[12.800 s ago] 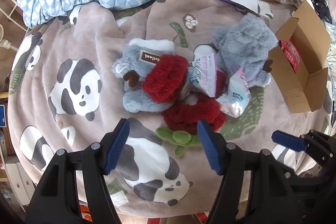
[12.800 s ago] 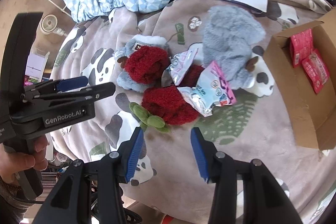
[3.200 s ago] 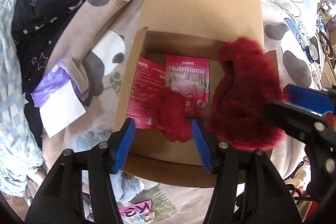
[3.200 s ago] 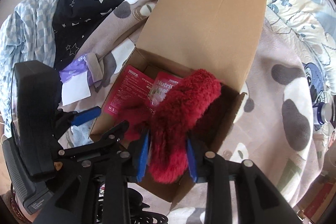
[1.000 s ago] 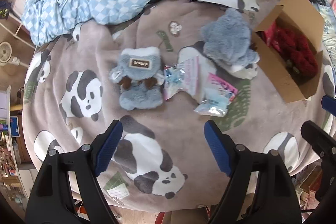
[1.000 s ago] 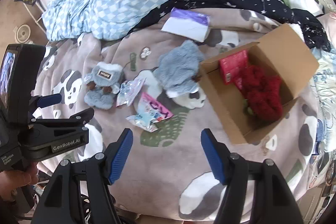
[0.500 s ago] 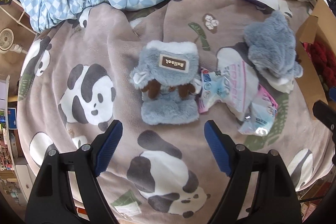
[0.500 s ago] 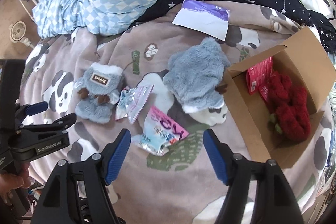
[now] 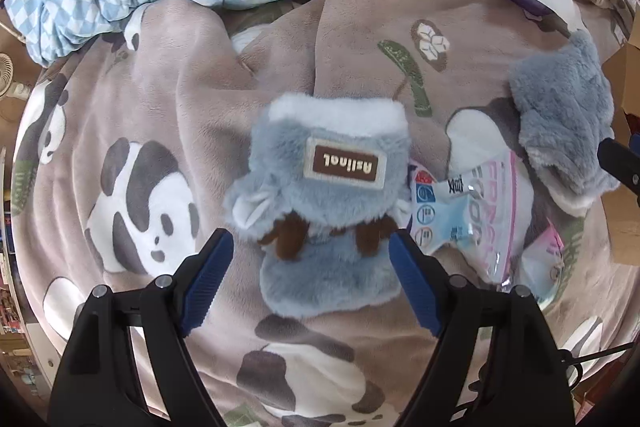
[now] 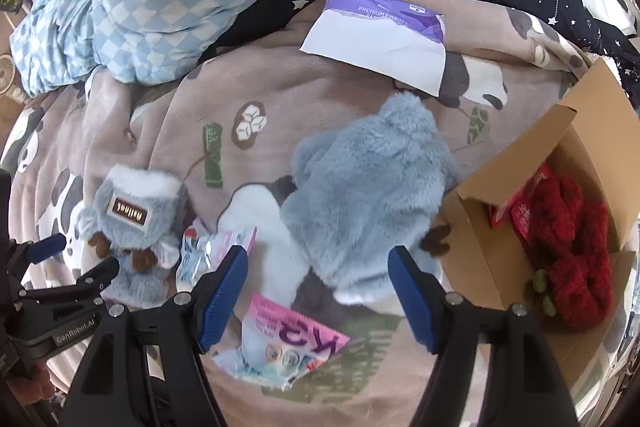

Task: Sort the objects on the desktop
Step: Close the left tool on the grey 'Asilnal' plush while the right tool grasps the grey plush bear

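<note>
Fuzzy red slippers (image 10: pixel 568 247) already in brown cardboard box (image 10: pixel 516 163). Two fluffy grey-blue slippers (image 9: pixel 332 211) (image 10: pixel 372 203) and foil snack packets (image 10: pixel 288 347) remain. Left gripper (image 9: pixel 312 283) and right gripper (image 10: pixel 320 291) both spread, empty.

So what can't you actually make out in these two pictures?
- Cardboard box: left wrist view's right edge cuts it off, contents unseen there.
- Red packets in the box: mostly buried under the red fluffy items, print unreadable.
- Blue snack packet: partly under the labelled grey plush, right wrist view.
- Pink packet: the open right gripper finger overlaps its corner.
</note>
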